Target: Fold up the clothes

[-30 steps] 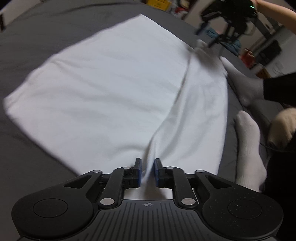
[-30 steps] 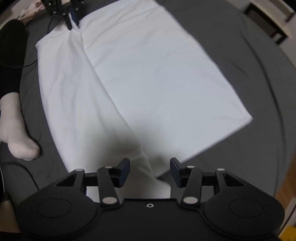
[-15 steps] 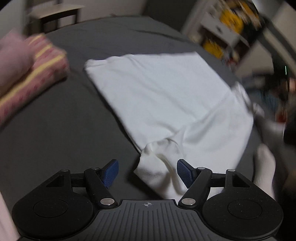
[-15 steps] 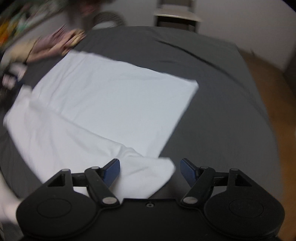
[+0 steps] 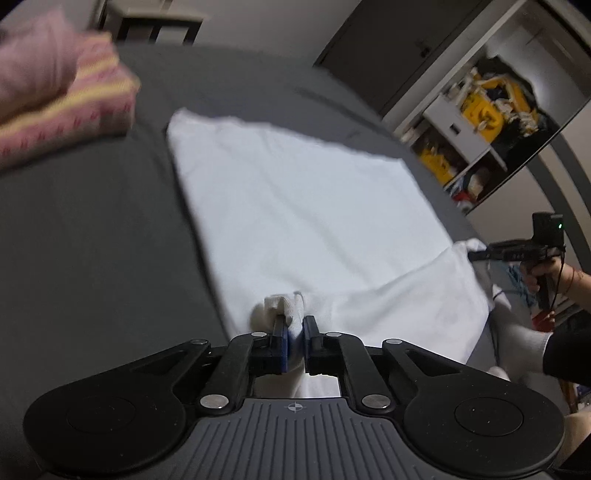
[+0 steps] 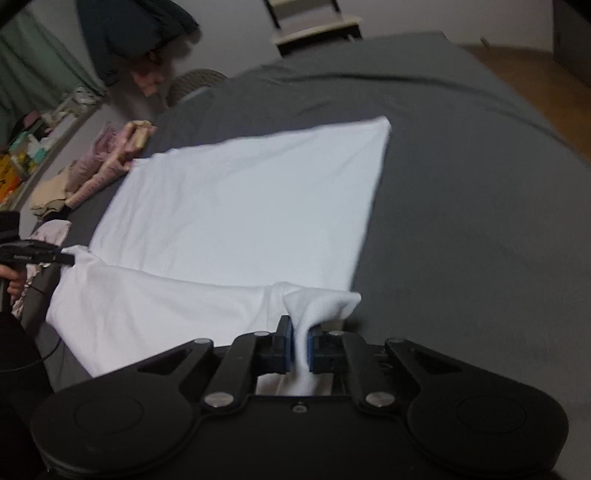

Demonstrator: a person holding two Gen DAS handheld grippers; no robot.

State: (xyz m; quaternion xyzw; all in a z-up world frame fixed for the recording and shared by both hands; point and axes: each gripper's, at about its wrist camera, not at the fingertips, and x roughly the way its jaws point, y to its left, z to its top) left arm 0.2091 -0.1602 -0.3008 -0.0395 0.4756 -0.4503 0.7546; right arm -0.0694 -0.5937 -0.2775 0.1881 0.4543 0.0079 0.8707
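A white garment point(image 5: 303, 206) lies spread on the grey bed point(image 5: 92, 240), with its near edge folded over into a strip point(image 5: 406, 306). My left gripper point(image 5: 294, 325) is shut on a bunched corner of that strip. At the strip's other end, the right gripper point(image 5: 480, 254) pinches the far corner. In the right wrist view the garment point(image 6: 251, 206) lies ahead, and my right gripper point(image 6: 299, 332) is shut on a raised white corner. The left gripper point(image 6: 55, 256) holds the opposite corner at far left.
A pink striped folded pile point(image 5: 62, 107) sits at the bed's far left. Loose clothes point(image 6: 110, 162) lie along the bed edge. A person's white-socked foot point(image 5: 517, 336) rests by the strip. Shelves with yellow items point(image 5: 484, 110) and a chair point(image 6: 314, 22) stand beyond the bed point(image 6: 461, 184).
Half a second ago both grippers stood open around the garment's corners. Both have now shut on them. Both views have swung toward the room.
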